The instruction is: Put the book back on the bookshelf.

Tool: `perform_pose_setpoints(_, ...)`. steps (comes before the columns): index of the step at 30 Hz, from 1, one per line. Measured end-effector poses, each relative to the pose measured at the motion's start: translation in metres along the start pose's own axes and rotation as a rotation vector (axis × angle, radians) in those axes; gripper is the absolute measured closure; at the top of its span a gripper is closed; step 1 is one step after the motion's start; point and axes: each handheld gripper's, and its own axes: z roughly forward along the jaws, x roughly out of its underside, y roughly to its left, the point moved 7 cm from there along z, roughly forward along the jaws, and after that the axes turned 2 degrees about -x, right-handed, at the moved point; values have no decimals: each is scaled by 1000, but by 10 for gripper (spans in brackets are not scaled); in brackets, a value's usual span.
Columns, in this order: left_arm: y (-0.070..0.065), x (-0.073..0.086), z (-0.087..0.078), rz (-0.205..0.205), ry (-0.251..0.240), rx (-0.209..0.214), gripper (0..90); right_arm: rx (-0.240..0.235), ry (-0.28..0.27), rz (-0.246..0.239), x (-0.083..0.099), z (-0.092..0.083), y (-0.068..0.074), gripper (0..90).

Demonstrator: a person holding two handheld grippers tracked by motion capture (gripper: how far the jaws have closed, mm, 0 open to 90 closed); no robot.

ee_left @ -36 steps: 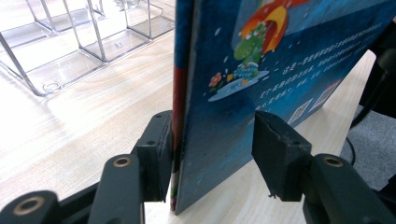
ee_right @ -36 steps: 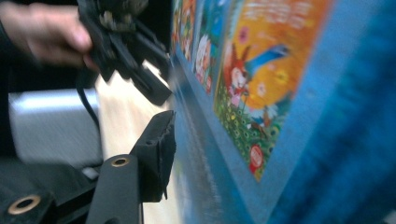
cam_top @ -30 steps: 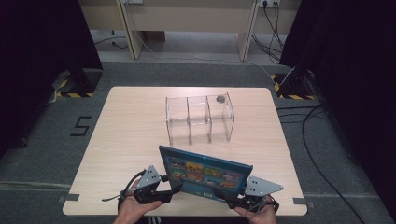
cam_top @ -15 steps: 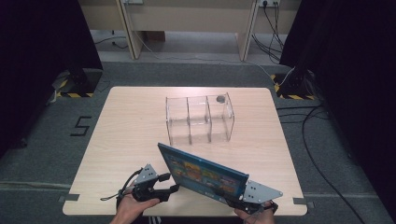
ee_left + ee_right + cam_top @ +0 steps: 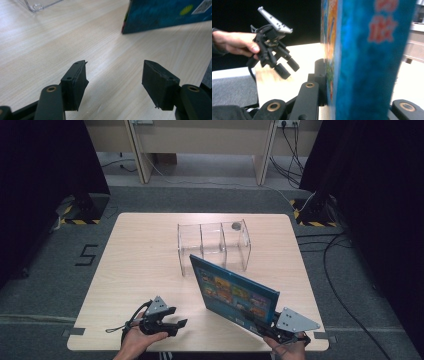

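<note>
Gripping the blue box [image 5: 235,292] by its near end, the right gripper [image 5: 286,332] tilts it up near the table's [image 5: 140,255] front right corner. Left gripper [image 5: 172,324] has just been opening, empty, near the front edge. Slotting it into the clear rack [image 5: 212,245] remains.

A pale wooden table [image 5: 150,265] is set on grey carpet [image 5: 45,285], flanked by black curtains [image 5: 45,165].

A lab or recording studio. Black curtains [image 5: 45,195] hang at nine and three o'clock; hazard-striped stand feet [image 5: 80,215] and cables [image 5: 345,270] cross grey carpet around the table [image 5: 145,260].
</note>
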Motion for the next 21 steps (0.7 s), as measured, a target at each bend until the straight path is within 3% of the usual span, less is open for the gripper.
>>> perform_pose_setpoints(4, 3, 6, 4, 30, 49, -25, 340, 23, -8, 12, 0, -4, -6, 832)
perform_pose_setpoints(5, 4, 9, 6, 56, 72, -45, 337, 32, -14, 26, -1, -6, -8, 831)
perform_pose_setpoints(7, 4, 10, 7, 63, 83, -47, 335, 38, -18, 26, -1, -7, -9, 831)
perform_pose_setpoints(8, 4, 14, 9, 77, 112, -48, 326, 47, -32, 34, -3, -9, -12, 831)
perform_pose_setpoints(11, 3, 14, 10, 100, 109, -57, 317, 57, -38, 42, -3, -10, -14, 831)
perform_pose_setpoints(13, 2, 14, 12, 136, 108, -74, 314, 77, -45, 63, -2, -12, -18, 832)
perform_pose_setpoints(21, 1, 15, 13, 151, 103, -70, 289, 144, -48, 81, -3, -22, -31, 831)
